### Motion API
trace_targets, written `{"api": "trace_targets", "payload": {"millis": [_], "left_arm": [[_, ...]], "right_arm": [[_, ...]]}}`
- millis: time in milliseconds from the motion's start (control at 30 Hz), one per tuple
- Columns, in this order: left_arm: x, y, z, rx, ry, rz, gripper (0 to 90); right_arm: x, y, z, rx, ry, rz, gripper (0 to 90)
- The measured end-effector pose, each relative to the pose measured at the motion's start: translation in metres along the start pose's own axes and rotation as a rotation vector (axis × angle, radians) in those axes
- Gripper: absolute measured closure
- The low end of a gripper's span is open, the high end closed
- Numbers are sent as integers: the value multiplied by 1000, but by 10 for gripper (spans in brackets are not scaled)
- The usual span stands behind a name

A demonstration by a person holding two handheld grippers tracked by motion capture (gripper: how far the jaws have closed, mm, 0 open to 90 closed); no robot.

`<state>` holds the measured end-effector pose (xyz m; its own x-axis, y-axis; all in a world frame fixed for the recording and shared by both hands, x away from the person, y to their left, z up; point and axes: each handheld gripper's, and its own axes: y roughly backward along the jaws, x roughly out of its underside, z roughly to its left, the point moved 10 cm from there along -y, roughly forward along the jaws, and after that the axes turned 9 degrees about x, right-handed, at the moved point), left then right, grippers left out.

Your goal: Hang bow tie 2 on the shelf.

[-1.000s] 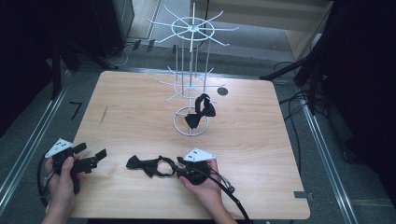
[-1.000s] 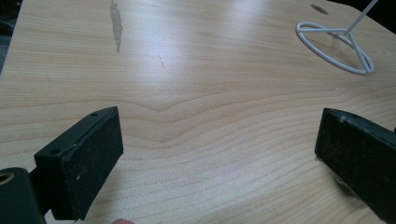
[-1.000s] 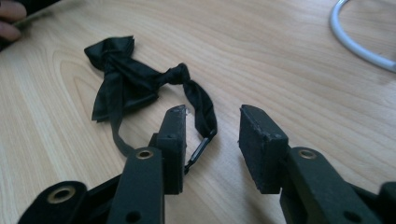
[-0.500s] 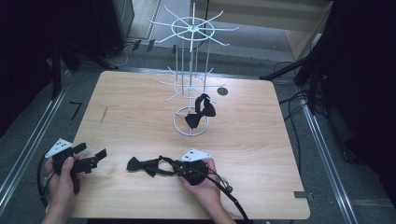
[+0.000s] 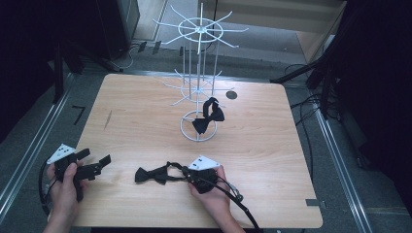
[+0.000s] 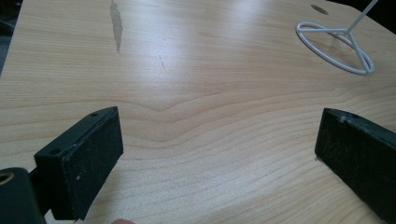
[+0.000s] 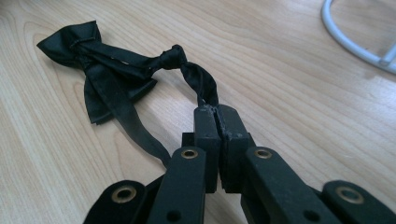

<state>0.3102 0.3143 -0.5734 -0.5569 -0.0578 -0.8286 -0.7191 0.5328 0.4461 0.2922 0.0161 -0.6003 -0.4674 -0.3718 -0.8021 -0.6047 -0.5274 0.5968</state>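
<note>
Pinching the strap of a black bow tie point(image 7: 112, 70), the right gripper point(image 7: 215, 112) has its jaws pressed together after just closing, with the band caught between the pads. That bow tie lies flat on the table point(image 5: 145, 126) near the front edge, its bow to the left of the right gripper point(image 5: 187, 175) in the high view, strap looping back to the jaws. Left gripper point(image 5: 99, 164) sits at the front left corner, jaws spread wide, holding nothing, bare wood between the pads in the left gripper view. A second bow tie point(image 5: 208, 115) hangs low on the white wire rack point(image 5: 199, 34), over the rack's ring base point(image 5: 198, 131) mid table. Open wood lies between the two grippers and between the front bow tie and the base. Right half of the table is bare up to its edge.
</note>
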Motion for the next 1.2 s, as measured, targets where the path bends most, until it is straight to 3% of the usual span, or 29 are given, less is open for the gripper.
{"api": "trace_targets", "payload": {"millis": [900,1200], "left_arm": [[0,0,0,-1,0,1,14],[0,0,0,-1,-2,1,14]], "right_arm": [[-38,37,-26,106,9,-217,897],[-53,51,-31,106,-4,-269,897]]}}
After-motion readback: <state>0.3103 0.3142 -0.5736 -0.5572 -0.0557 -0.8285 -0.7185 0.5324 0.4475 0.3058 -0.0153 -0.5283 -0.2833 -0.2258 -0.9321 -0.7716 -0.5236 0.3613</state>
